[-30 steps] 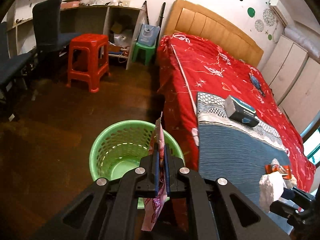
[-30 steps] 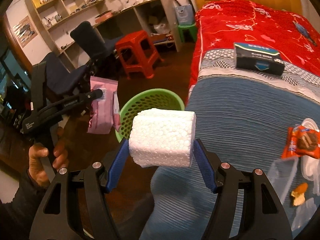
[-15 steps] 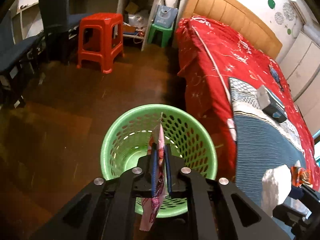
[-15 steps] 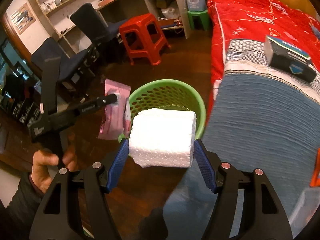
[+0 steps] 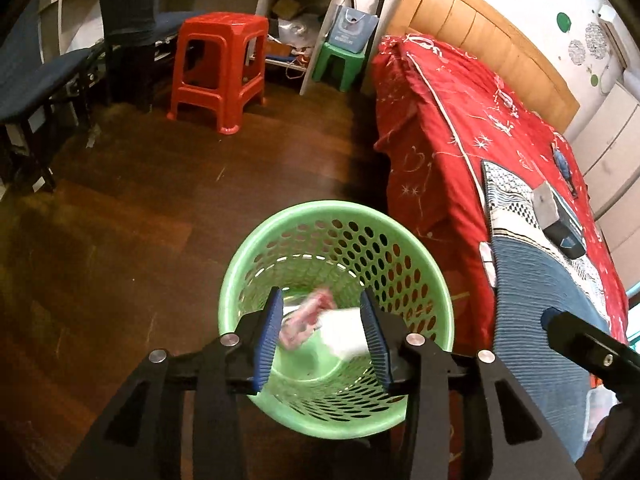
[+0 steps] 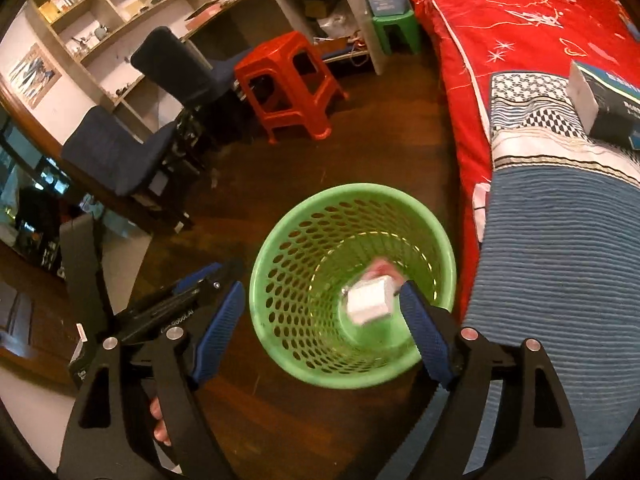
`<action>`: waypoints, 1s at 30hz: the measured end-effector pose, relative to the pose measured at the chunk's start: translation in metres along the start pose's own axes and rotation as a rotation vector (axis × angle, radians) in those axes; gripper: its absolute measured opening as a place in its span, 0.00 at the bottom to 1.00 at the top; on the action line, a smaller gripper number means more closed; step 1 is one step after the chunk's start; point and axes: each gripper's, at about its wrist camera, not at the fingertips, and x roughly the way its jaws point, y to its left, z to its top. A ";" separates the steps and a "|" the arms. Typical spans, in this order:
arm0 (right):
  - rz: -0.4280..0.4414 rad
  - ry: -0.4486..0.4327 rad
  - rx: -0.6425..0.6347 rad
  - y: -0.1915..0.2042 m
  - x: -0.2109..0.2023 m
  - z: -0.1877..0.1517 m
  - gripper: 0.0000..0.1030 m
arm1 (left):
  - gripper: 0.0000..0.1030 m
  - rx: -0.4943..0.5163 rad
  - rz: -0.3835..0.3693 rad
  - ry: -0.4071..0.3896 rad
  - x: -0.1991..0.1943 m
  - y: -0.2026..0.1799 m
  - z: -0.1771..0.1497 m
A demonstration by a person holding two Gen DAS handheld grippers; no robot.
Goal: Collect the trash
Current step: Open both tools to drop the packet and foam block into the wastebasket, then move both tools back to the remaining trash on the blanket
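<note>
A green perforated basket (image 5: 236,276) (image 6: 280,240) stands on the dark wood floor beside the bed. Both grippers hang over its mouth. My left gripper (image 5: 322,334) has its jaws opening, with nothing pressed between the pads; the pink wrapper (image 5: 306,316) is blurred, falling inside the basket. My right gripper (image 6: 322,330) also has its jaws opening; the white foam block (image 6: 368,304) is loose and dropping into the basket, the pink wrapper (image 6: 382,269) just behind it. The right gripper's fingertip (image 5: 550,318) shows at the right of the left wrist view.
The bed (image 5: 452,120) with a red cover and blue blanket (image 6: 560,260) borders the basket on the right; a dark box (image 6: 608,108) lies on it. A red stool (image 5: 220,64), a green stool (image 5: 340,64), dark chairs (image 6: 132,156) and a desk stand beyond.
Both grippers moved over the basket and opened. The pink wrapper left the left jaws and the foam block left the right jaws; both now fall into the basket.
</note>
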 end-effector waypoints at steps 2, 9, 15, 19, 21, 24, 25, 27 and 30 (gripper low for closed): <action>-0.004 -0.003 -0.008 -0.004 -0.009 -0.005 0.77 | 0.42 -0.005 0.005 -0.006 -0.003 0.000 -0.001; -0.043 -0.038 -0.023 -0.025 -0.054 -0.032 0.78 | 0.49 0.019 0.003 -0.032 -0.023 -0.015 -0.009; -0.111 -0.116 -0.019 -0.049 -0.109 -0.065 0.82 | 0.54 0.055 -0.012 -0.063 -0.047 -0.040 -0.018; -0.178 -0.158 -0.003 -0.067 -0.142 -0.092 0.84 | 0.59 0.086 -0.038 -0.078 -0.065 -0.065 -0.028; -0.201 -0.172 0.014 -0.077 -0.155 -0.104 0.85 | 0.61 0.100 -0.049 -0.082 -0.071 -0.076 -0.032; -0.238 -0.193 0.045 -0.090 -0.175 -0.122 0.86 | 0.65 0.118 -0.075 -0.085 -0.083 -0.095 -0.041; -0.248 -0.202 0.060 -0.096 -0.183 -0.128 0.87 | 0.65 0.125 -0.086 -0.085 -0.086 -0.103 -0.045; -0.268 -0.216 0.080 -0.104 -0.195 -0.138 0.87 | 0.66 0.143 -0.104 -0.087 -0.092 -0.116 -0.052; -0.312 -0.241 0.104 -0.121 -0.218 -0.154 0.87 | 0.69 0.178 -0.129 -0.088 -0.102 -0.141 -0.062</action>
